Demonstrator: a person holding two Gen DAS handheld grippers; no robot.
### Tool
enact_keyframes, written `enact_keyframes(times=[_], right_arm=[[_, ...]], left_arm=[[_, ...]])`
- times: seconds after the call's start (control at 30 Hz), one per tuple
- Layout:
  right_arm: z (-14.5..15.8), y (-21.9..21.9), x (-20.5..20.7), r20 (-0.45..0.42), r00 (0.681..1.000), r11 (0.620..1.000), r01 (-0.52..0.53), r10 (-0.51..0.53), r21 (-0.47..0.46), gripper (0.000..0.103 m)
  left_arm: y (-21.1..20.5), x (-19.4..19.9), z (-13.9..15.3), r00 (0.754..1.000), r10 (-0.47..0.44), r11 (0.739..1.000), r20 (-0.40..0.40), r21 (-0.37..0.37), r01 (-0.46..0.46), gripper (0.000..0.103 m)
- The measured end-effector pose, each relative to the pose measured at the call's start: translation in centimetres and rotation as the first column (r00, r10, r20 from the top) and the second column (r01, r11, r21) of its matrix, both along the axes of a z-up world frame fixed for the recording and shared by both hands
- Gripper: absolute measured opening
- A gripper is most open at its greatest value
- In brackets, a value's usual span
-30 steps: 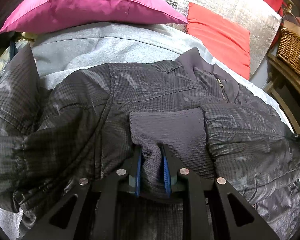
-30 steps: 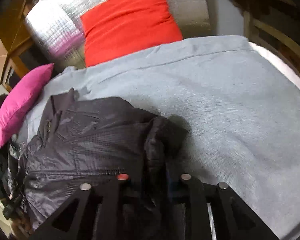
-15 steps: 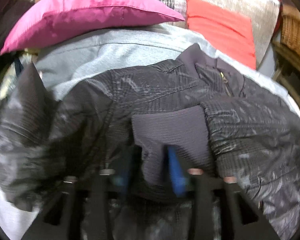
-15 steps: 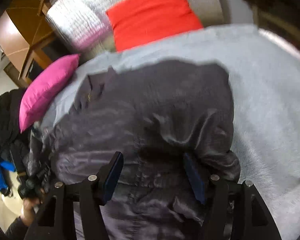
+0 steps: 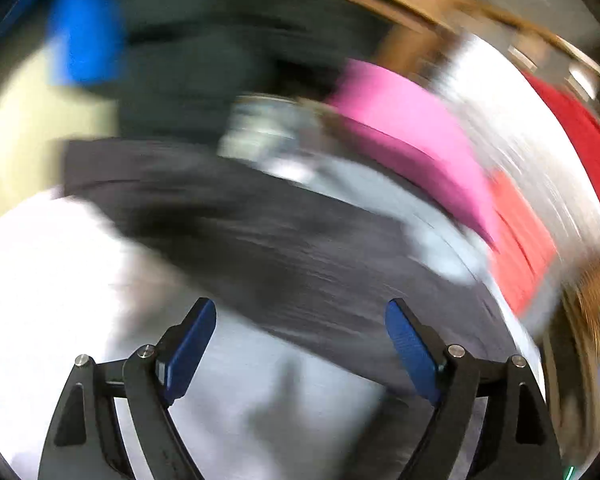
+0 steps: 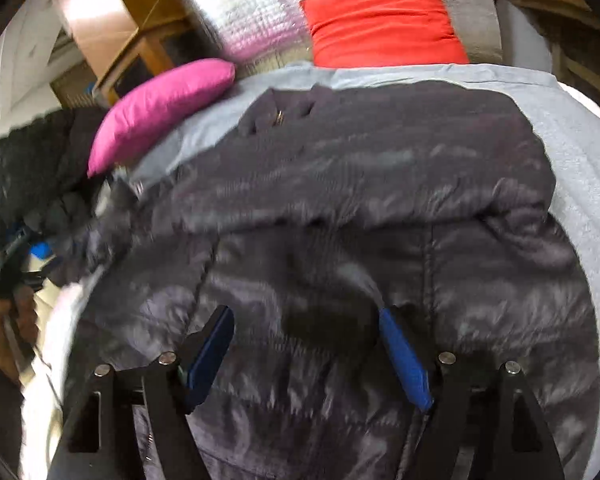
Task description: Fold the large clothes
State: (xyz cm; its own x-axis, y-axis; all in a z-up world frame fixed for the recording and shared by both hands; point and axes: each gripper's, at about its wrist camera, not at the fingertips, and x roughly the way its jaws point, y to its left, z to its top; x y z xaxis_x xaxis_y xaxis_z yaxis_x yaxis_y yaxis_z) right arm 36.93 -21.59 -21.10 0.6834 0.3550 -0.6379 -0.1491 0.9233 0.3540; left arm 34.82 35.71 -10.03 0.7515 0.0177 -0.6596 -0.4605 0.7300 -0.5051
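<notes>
Dark quilted jacket (image 6: 360, 208): lying folded on the grey bed sheet (image 6: 572, 152), below the red cushion (image 6: 384, 20). Left hand-held gripper (image 5: 300, 344) and right hand-held gripper (image 6: 306, 352): jaws spread, having just been opening, nothing pinched.

One dark jacket (image 6: 360, 208) is counted beneath the right tongs; beyond them, one pink cushion (image 6: 160, 108), one red cushion (image 6: 380, 24), one grey sheet (image 6: 580, 152); two tongs are seen in all

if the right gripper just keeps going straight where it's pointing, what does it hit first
Most likely the dark jacket: the right gripper points down at it with open jaws, nothing between them, and the fabric fills the path ahead. How far off it lies is unclear.
</notes>
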Motion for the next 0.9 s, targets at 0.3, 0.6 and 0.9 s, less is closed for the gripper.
enact_keyframes(times=[0.3,0.6,0.9], right_arm=[[-0.2,0.2,-0.5,0.006,1.0,1.0,0.012,-0.011,-0.015,0.078],[-0.3,0.0,-0.5,0.012,1.0,1.0,0.01,-0.01,-0.006,0.079],[-0.1,-0.9,-0.7,0.026,0.999,0.997,0.022,-0.024,0.075,0.078]], left_arm=[[15.3,-2.9,-1.5,0.942,0.333,0.873,-0.039,-0.364,-0.324,0.087],[17.0,-0.8,-5.1,0.913,0.365,0.785,-0.182,-0.467,-0.407,0.01],[4.1,-0.6,7.8,0.99,0.107,0.974,0.093,-0.21,-0.086,0.008]])
